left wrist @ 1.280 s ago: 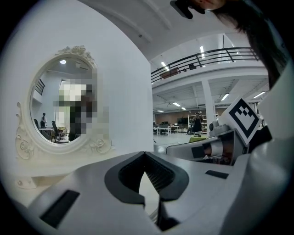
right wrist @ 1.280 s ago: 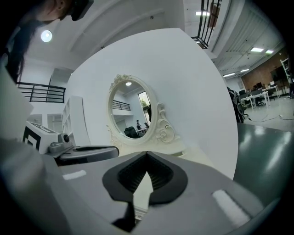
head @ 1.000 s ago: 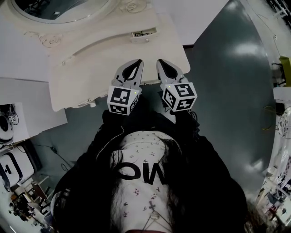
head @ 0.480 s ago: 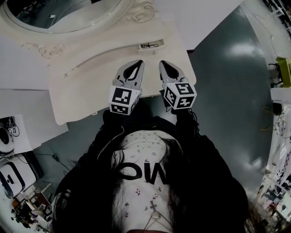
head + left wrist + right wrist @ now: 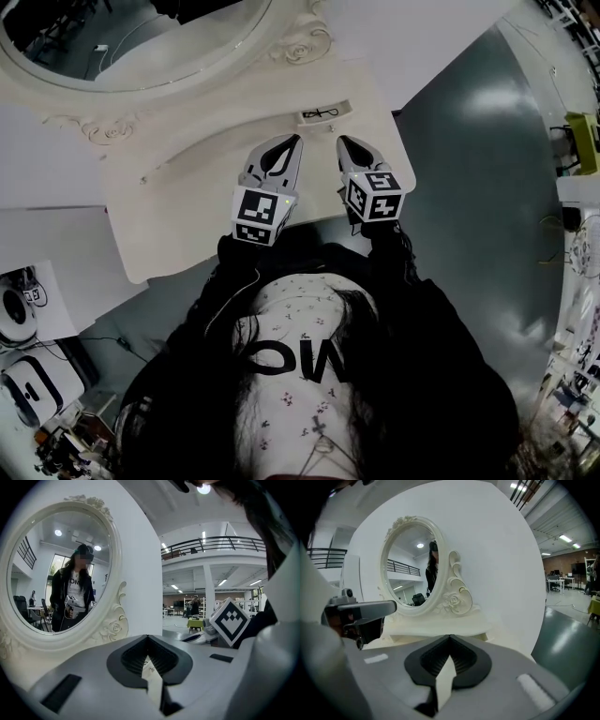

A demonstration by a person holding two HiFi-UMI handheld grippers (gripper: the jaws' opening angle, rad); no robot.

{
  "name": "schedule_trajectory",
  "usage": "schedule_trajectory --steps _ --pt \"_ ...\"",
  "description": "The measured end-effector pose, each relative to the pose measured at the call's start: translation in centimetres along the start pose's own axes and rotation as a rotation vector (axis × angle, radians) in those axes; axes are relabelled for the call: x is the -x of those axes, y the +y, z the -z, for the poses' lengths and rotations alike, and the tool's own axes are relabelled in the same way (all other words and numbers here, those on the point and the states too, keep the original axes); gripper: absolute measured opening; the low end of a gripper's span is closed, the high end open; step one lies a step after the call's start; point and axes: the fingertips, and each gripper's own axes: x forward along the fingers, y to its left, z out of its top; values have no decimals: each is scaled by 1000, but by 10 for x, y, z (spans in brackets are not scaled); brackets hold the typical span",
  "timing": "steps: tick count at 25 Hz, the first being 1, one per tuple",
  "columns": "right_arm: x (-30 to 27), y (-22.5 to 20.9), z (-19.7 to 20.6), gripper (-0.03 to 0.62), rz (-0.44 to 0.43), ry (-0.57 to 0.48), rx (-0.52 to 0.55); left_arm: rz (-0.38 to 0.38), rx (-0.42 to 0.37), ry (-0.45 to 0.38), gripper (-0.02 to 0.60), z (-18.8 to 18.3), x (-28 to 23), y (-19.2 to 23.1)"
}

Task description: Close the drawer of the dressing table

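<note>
Evidently the approach is in hand: the left gripper (image 5: pixel 289 142) and right gripper (image 5: pixel 347 143) hang side by side over the dressing table (image 5: pixel 187 187), each with jaws pressed together on nothing. Beyond, at 11 o'clock from the right tips, the small drawer (image 5: pixel 325 112) below the mirror (image 5: pixel 122 37) seems to stand slightly out. The next move, I judge, calls for meeting its front squarely and pushing it in.

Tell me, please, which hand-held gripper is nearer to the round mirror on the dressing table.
Left. The left hand-held gripper is over the tabletop, in front of the mirror, toward its right side. The right hand-held gripper is farther right, beside it.
</note>
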Motion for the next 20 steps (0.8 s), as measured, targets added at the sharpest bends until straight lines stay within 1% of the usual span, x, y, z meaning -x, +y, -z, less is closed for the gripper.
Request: schedule_trajectory --steps 4,9,10,11,12,17,19,20 --pt "-12 -7 11 9 18 36 -7 10 9 20 0 8 -2 7" --pt "-24 -16 25 9 15 81 -2 6 24 28 0 11 -7 9" --pt "-27 -19 28 10 9 95 -1 -2 26 32 0 12 -8 9" --pt "-31 -21 30 44 1 110 3 -12 30 36 0 14 -9 11" --pt "-35 -23 32 60 -7 124 7 -23 34 40 0 15 -10 12" --pt "-50 -34 45 61 -39 193 28 -90 58 44 0 16 -15 17" --pt "-57 -38 55 62 -53 228 41 -114 65 57 0 18 -15 18" --pt "-60 -40 58 76 -60 243 47 -126 69 66 0 20 -15 18"
